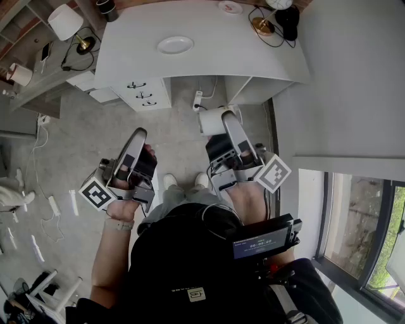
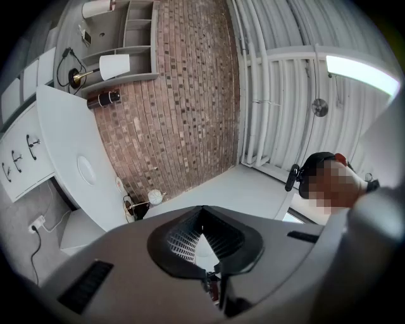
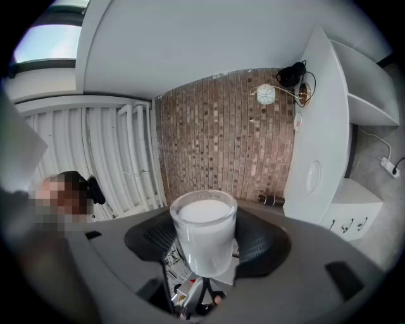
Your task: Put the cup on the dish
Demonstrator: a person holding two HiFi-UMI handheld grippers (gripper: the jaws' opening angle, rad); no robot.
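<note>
A white cup (image 1: 210, 122) sits between the jaws of my right gripper (image 1: 218, 119), which is shut on its sides and holds it over the floor, short of the desk. In the right gripper view the cup (image 3: 204, 231) stands upright between the black pads, its mouth toward the camera. The white dish (image 1: 175, 45) lies on the white desk (image 1: 215, 54) ahead and to the left; the dish (image 3: 312, 178) shows as a thin oval in the right gripper view and again in the left gripper view (image 2: 85, 169). My left gripper (image 1: 140, 134) is shut and holds nothing.
A small pinkish plate (image 1: 230, 7) lies at the desk's far edge, with a globe lamp (image 1: 278, 3) and cables at the far right corner. Drawers (image 1: 142, 93) sit under the desk's left half. A shaded lamp (image 1: 65, 22) stands on a shelf at left.
</note>
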